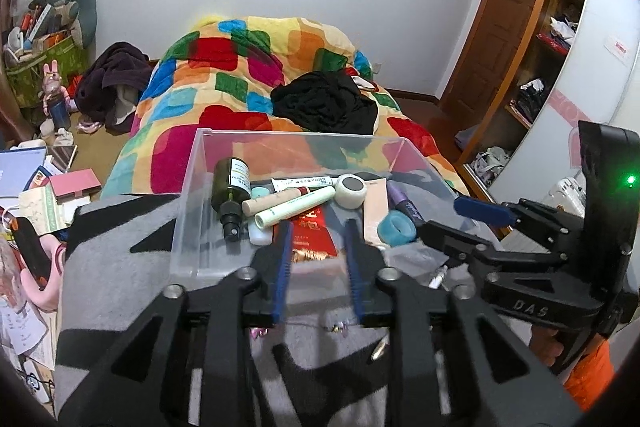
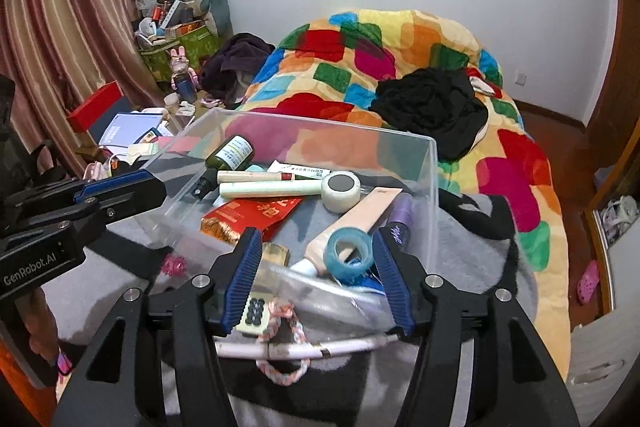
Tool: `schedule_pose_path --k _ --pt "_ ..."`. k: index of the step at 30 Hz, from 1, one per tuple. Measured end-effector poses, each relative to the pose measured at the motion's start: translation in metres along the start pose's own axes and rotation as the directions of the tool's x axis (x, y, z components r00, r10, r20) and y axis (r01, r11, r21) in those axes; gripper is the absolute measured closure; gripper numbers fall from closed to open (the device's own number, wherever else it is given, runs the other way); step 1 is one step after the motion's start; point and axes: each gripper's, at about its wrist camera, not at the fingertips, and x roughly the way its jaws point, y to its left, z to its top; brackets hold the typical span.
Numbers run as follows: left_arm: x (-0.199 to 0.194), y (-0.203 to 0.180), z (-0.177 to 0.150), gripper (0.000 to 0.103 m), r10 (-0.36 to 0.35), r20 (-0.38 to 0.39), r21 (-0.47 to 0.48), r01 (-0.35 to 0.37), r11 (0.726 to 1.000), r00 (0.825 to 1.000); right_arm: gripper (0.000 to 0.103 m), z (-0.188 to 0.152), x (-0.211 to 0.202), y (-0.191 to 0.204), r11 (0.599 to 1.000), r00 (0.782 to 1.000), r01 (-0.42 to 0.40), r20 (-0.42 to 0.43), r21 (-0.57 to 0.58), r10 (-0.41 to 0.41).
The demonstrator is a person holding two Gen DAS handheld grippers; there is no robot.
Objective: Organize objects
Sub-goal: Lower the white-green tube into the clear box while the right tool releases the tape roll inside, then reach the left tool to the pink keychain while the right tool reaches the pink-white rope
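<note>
Clear bin (image 2: 434, 163) on grey blanket (image 2: 492, 227) at bed's foot, already part-filled: dark bottle (image 2: 230, 157), tubes, red envelope (image 2: 256, 213).

Right gripper (image 2: 318, 277) fingers spread, empty, blue tape roll (image 2: 348, 249) between tips. Likely next pick: close across roll's outer wall, lift straight, avoid snagging plastic bag (image 2: 328, 291) beneath.

Left gripper (image 1: 318, 265) level, spread, empty, above bin's near wall.

Loose cable (image 2: 304, 349), braided cord (image 2: 298, 327) outside bin, near right fingers.

Both wrist views close above clear bin (image 1: 192, 187), facing bed (image 2: 420, 39)
</note>
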Motion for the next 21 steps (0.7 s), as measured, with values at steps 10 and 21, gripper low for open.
schedule_pose_path --k 10,21 --pt "0.003 0.003 -0.040 0.052 0.054 -0.080 0.052 -0.049 0.997 0.995 0.046 -0.035 -0.023 -0.009 1.000 1.000 0.009 -0.017 -0.014 -0.010" --pt "0.048 0.032 -0.056 0.052 0.088 -0.251 -0.016 -0.095 0.995 0.964 0.046 -0.077 0.000 -0.013 1.000 0.990 -0.019 -0.142 0.021 0.022"
